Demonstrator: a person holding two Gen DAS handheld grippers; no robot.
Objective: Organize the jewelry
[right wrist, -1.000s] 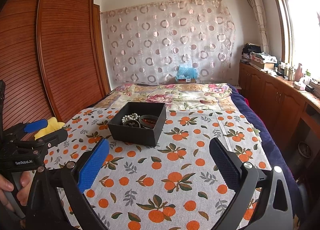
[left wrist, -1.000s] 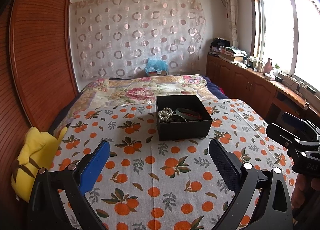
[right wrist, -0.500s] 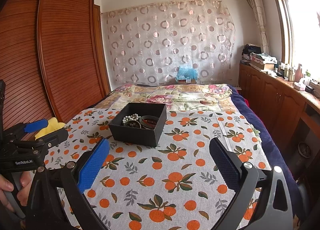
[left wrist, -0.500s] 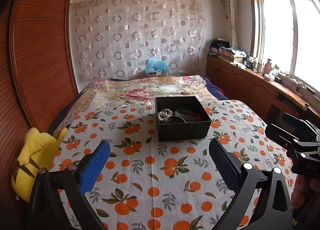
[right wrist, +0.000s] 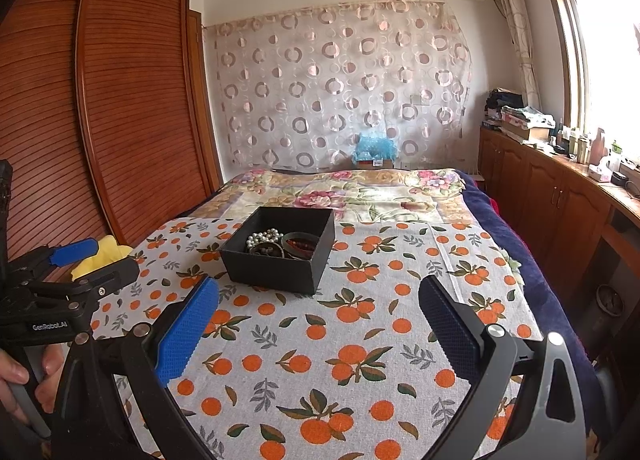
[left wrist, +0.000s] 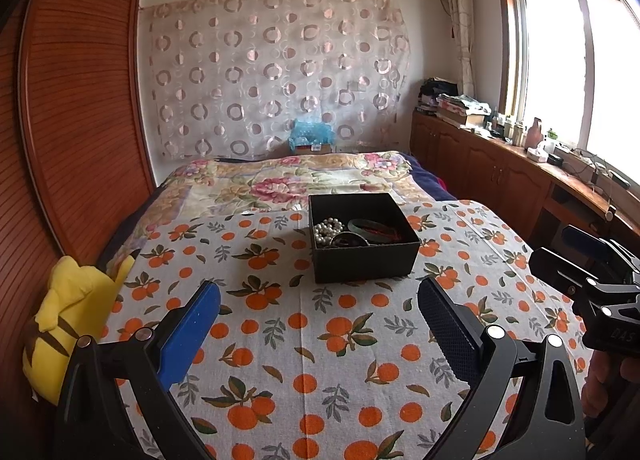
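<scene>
A black open box [left wrist: 362, 256] [right wrist: 276, 266] sits on the orange-print cloth [left wrist: 304, 332] [right wrist: 360, 332] covering the bed. Inside lie a white pearl string [left wrist: 329, 229] [right wrist: 262, 238], a dark bangle [left wrist: 352, 239] [right wrist: 266, 250] and a green and red bangle [left wrist: 372, 229] [right wrist: 300, 243]. My left gripper [left wrist: 318, 304] is open, well short of the box, with nothing between its fingers. My right gripper [right wrist: 318, 302] is also open and empty, the box ahead to its left. Each gripper shows at the edge of the other's view, the left [right wrist: 80, 264] and the right [left wrist: 576, 256].
A yellow plush toy [left wrist: 76, 308] [right wrist: 100, 256] lies at the bed's left edge against the wooden wardrobe [right wrist: 120, 120]. A floral quilt [left wrist: 288, 184] covers the far bed. Wooden cabinets [left wrist: 500, 176] with clutter run along the right wall under the window. A hand [right wrist: 20, 376] holds the left gripper's handle.
Both views have dipped slightly, so the box sits a little higher in frame. Both grippers stay open and the jewelry has not moved.
</scene>
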